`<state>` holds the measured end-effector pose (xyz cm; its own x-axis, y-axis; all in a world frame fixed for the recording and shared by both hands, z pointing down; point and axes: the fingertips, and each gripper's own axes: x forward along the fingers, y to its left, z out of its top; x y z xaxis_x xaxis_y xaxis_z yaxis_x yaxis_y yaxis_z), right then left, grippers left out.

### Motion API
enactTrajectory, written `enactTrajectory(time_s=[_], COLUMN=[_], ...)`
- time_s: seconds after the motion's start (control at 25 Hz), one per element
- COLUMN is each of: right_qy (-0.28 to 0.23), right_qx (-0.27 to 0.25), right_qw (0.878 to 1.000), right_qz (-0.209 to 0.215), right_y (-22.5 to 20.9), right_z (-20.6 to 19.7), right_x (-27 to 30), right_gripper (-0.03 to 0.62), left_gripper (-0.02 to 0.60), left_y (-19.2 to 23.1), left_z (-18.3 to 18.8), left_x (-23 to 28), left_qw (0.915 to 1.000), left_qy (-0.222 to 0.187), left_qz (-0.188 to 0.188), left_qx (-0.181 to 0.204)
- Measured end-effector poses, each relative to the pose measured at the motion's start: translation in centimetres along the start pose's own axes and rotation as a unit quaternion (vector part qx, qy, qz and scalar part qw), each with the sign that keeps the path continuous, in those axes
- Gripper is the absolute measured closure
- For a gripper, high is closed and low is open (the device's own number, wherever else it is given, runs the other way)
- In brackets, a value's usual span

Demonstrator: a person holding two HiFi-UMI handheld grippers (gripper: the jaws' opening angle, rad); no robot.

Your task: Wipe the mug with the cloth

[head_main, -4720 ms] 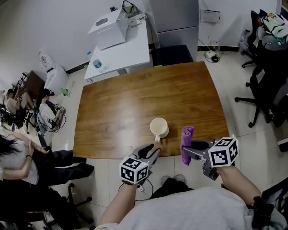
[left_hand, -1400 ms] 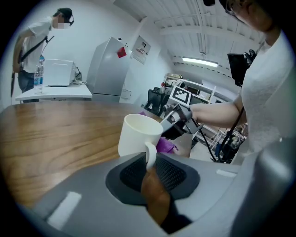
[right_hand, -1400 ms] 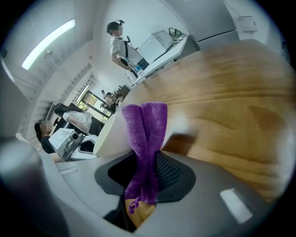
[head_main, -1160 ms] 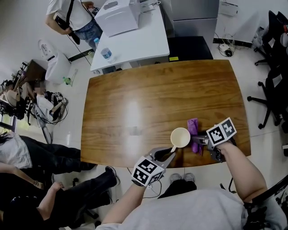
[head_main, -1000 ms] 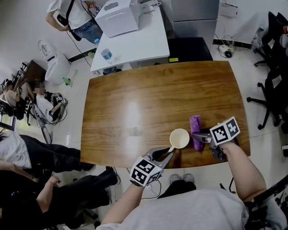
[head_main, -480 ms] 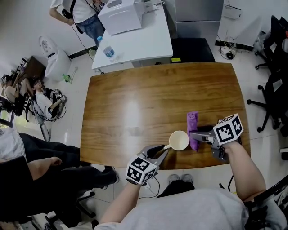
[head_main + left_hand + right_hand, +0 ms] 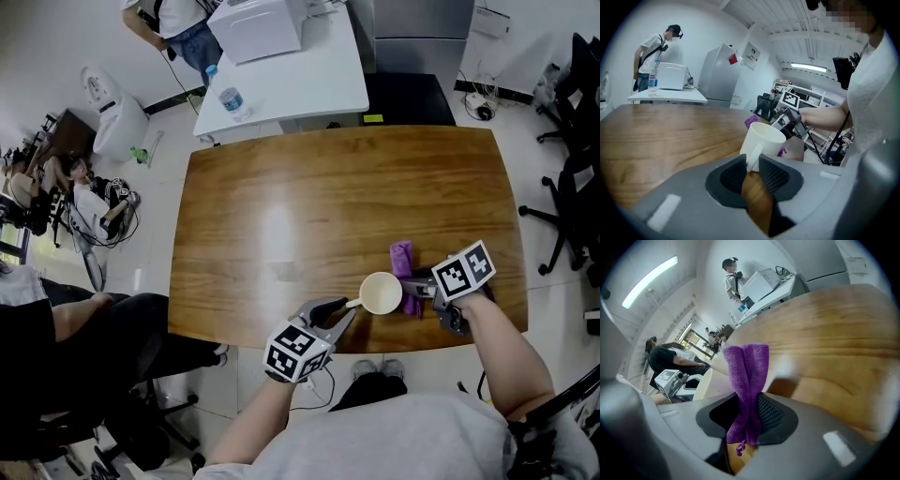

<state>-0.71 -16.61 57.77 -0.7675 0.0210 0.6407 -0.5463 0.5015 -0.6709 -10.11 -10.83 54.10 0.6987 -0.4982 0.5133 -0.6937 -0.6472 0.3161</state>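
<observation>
Mug (image 7: 381, 293) and cloth (image 7: 402, 258) have closed up side by side; left gripper (image 7: 345, 307) jaws clamp the mug handle, right gripper (image 7: 412, 289) jaws clamp the cloth.

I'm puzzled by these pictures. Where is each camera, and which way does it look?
Head view: on the person's head, looking steeply down at the table; both forearms, the left claw and the right claw show.
Left gripper view: rides on the left claw, looking along its jaws at the mug, whose handle sits between them; the right arm shows beyond.
Right gripper view: rides on the right claw, looking along its jaws at the purple cloth pinched there.
Shared: both gripper views see the mug, from opposite sides.
</observation>
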Motion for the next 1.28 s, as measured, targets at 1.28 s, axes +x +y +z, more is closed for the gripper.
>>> enactTrajectory(time_s=[1.28], right_qy=[-0.075], right_qx=[0.031], right_qw=[0.993], right_qz=[0.090], right_y=[4.1], right_z=[4.1], right_x=[-1.6], right_gripper=[0.474], left_gripper=[0.528], left_y=[4.8], left_z=[2.5], left_x=[0.9], left_qw=[0.9982], left_qy=[-0.040], left_qz=[0.044], left_qx=[-0.006])
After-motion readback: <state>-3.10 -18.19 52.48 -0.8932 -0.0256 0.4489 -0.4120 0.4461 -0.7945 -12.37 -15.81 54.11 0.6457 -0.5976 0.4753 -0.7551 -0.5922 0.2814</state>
